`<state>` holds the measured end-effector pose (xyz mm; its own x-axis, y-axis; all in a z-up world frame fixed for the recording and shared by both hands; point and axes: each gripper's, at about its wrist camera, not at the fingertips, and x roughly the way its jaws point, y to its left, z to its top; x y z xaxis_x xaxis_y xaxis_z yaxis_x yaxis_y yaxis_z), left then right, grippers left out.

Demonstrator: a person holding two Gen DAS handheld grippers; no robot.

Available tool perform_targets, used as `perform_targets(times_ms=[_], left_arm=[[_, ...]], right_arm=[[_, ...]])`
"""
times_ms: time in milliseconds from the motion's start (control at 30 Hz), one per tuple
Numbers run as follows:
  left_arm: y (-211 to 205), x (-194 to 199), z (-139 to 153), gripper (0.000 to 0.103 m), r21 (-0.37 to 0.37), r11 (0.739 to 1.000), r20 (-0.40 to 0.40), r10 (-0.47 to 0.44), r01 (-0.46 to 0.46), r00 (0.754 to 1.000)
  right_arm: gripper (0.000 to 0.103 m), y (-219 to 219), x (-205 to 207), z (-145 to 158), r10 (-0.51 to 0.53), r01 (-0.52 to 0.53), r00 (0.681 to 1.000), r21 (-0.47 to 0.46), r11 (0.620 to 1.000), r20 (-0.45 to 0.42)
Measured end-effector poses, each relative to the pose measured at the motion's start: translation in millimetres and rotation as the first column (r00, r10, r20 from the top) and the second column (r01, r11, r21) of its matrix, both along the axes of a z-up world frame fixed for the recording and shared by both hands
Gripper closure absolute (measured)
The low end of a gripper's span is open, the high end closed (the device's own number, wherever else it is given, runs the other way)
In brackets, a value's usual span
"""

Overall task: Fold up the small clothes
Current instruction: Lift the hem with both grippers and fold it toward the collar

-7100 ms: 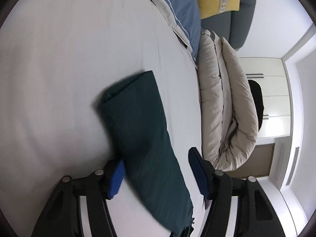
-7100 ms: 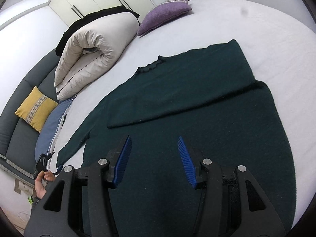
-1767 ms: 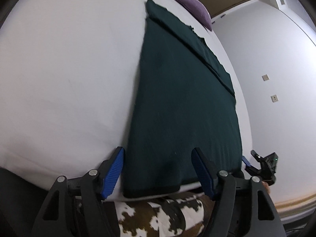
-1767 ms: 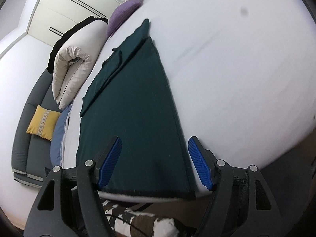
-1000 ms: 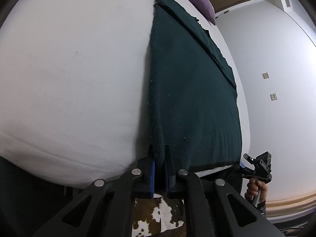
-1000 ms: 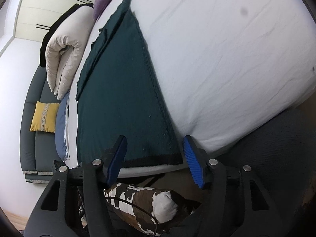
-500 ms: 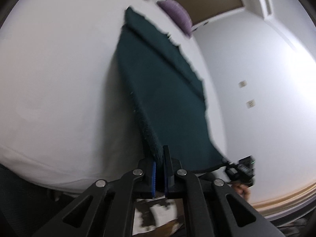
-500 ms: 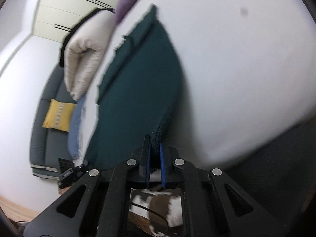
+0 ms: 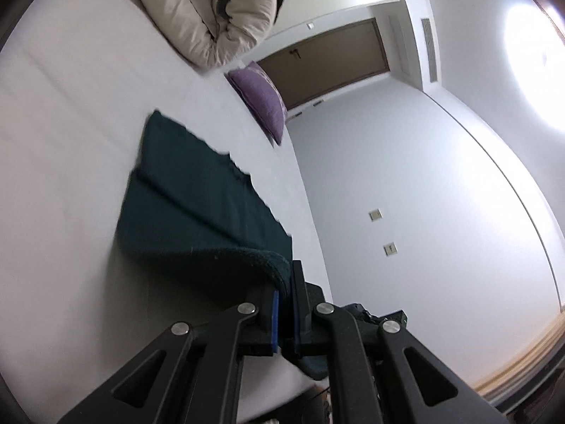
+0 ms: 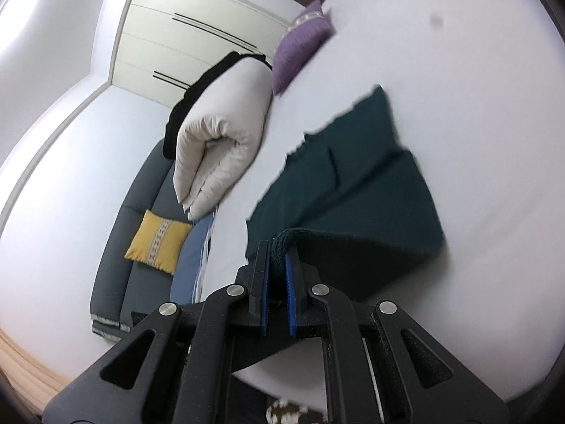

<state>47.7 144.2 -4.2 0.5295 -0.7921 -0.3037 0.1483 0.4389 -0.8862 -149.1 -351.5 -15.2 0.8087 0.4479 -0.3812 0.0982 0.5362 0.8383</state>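
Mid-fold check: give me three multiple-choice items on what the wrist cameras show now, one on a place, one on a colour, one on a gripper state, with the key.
1. Where does the purple pillow lie?
A. On the grey sofa
B. On the white bed, beyond the sweater's far end
C. On the floor

2. What colour is the sweater being folded?
A. Dark green
B. Yellow
C. Beige

3. How do the two grippers stand?
A. Both open above the cloth
B. Only the left is clamped
C. Both clamped on the sweater's near hem, raised off the bed

Key: 1 B, it rests on the bed past the sweater. 2 A, the knit is dark green in both views. 3 C, the left gripper and the right gripper each pinch the lifted edge.
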Motion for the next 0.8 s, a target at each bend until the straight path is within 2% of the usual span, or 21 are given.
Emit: perform_targets(times_ms=[133,233,400,633,800], left_arm=[[-2.0,52.8,-8.6,0.097,-0.013,0.999,-0.033,0.039,-0.039,0.999],[-1.1,88.3,-22.0,0.097,0.007,0.998,-0.055,0.068,-0.067,0.996],[-6.7,146.2,-43.2,0.097,0.024,0.994,-0.087,0.106,-0.105,0.990],[-17.7,215.7,-74.4,0.097,0.111,0.985,-0.128,0.143,-0.129,0.981],[-25.0,253.4,-93.1,0.097,0.168,0.977,-0.144,0.155,-0.131,0.977]], right_arm=[[0.096,-18.8,55.3,8.0,-0.032,0.032,0.999,0.010,0.999,0.016],[0.096,-32.8,99.5,2.6,-0.055,0.055,0.998,0.027,0.998,0.007],[0.096,-51.2,164.8,-10.6,-0.098,0.099,0.995,0.001,0.995,-0.005],[0.096,-73.3,258.9,-46.4,-0.154,0.152,0.985,-0.041,0.988,-0.078],[0.096,-83.9,303.8,-77.3,-0.197,0.194,0.972,-0.033,0.980,-0.132]])
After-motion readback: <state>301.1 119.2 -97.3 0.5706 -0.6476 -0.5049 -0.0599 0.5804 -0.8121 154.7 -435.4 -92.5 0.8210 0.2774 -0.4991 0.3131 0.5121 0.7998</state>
